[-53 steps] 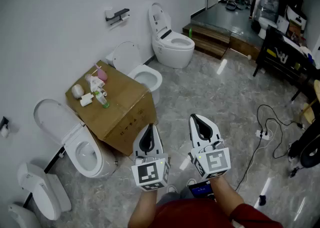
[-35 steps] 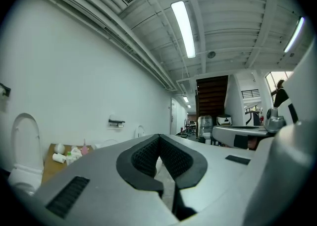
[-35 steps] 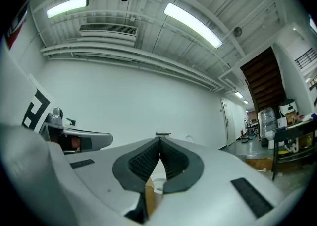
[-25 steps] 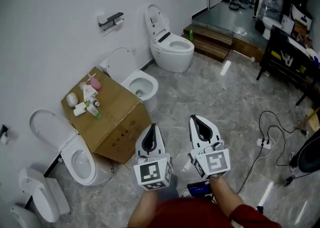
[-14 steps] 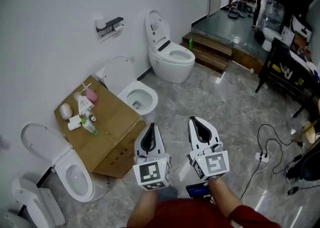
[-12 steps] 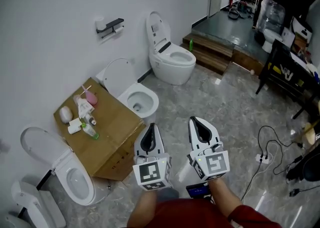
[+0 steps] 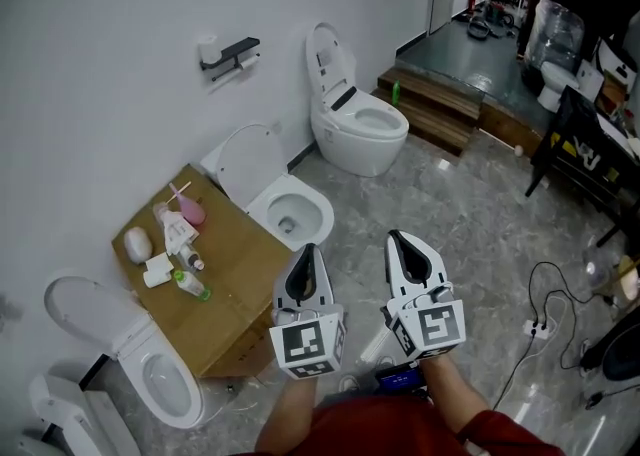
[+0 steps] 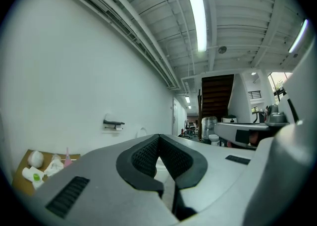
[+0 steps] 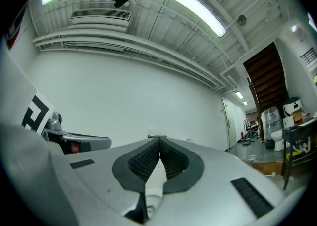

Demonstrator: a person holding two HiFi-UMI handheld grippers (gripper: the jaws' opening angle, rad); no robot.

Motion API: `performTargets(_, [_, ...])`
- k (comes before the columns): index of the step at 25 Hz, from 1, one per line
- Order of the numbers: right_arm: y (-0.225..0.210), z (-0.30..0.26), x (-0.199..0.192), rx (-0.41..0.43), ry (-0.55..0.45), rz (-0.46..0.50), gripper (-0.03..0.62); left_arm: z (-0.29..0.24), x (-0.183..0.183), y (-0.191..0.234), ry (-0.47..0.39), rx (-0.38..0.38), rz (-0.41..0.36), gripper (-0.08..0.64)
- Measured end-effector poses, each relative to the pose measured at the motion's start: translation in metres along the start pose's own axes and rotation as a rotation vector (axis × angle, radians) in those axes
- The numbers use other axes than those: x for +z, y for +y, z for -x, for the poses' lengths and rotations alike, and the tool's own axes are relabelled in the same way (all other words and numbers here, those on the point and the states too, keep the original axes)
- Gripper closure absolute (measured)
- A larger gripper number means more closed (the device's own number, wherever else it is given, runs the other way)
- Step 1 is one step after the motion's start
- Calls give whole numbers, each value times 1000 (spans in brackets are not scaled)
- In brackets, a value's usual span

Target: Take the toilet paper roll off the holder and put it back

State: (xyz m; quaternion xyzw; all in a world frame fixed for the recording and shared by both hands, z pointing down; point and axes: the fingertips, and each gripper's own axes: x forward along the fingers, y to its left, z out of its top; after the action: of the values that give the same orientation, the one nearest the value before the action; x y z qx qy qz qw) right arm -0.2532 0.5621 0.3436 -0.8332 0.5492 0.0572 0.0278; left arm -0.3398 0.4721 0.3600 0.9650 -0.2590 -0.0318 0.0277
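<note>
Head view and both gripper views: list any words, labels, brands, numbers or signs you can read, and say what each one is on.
No text can be read in any view.
Cardboard box: no print legible.
Bottles on the box: labels too small to read.
Black stand: white marks, too blurred to read.
Left gripper and right gripper: their cubes carry black-and-white square patterns, no words.

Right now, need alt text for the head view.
The left gripper and right gripper, both shut and empty, point forward over a grey stone floor. Ahead, along the white wall, open-lidded toilets flank a cardboard box topped with toiletries; a black paper holder hangs on the wall above.
</note>
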Motion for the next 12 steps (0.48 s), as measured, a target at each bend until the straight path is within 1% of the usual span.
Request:
performTargets(5, [-17, -45, -17, 13, -4, -13, 574, -45, -10, 12, 7, 3, -6, 554])
performTargets(8, [-35, -78, -27, 10, -3, -28, 574, -81, -15, 17, 3, 8, -12, 554])
performTargets(12, [-68, -129, -32, 31, -2, -25, 574, -140, -15, 20, -5, 25, -5, 554])
